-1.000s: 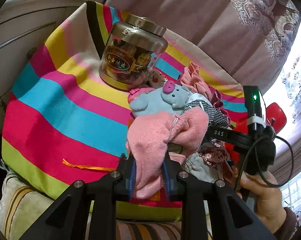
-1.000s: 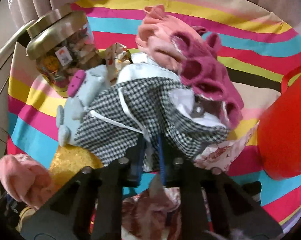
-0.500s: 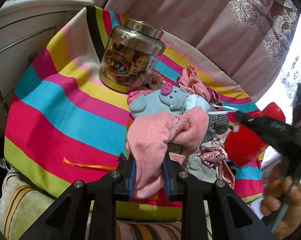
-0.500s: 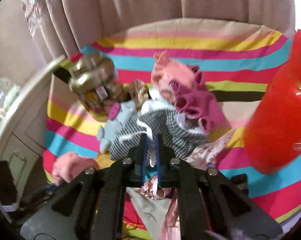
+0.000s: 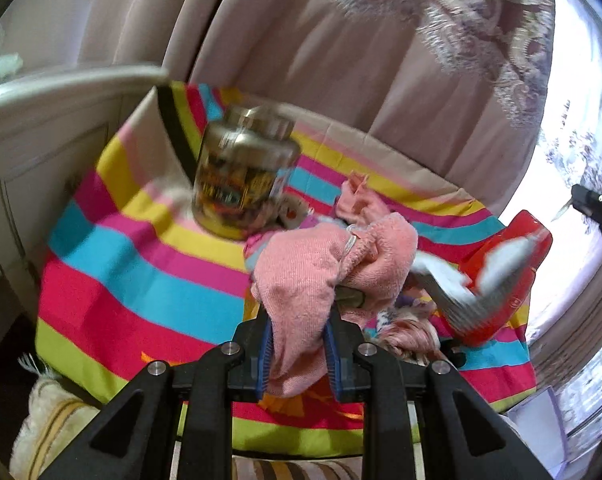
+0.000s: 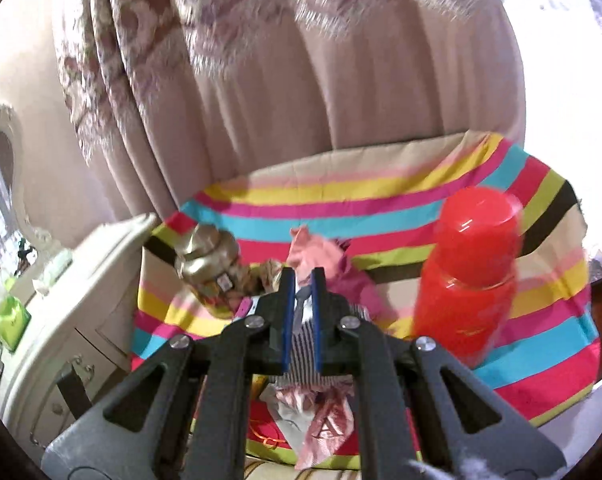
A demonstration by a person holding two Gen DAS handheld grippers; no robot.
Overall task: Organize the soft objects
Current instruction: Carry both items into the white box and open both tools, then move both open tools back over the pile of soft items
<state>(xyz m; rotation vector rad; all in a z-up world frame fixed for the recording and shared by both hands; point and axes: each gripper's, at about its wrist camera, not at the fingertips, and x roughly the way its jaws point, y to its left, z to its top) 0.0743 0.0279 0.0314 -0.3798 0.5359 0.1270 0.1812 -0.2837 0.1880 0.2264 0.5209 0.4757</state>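
While the left wrist view is blurring, the left gripper (image 5: 297, 354) is clamping one pink knit cloth (image 5: 301, 276) above the striped cloth (image 5: 141, 280), beside one gold-lidded jar (image 5: 243, 184) and one red bottle (image 5: 501, 280). From the right wrist view, the right gripper (image 6: 302, 316) is pinching one checked garment (image 6: 301, 344), which is hanging over that striped cloth (image 6: 341, 204), between the same jar (image 6: 209, 260) and bottle (image 6: 469, 272).
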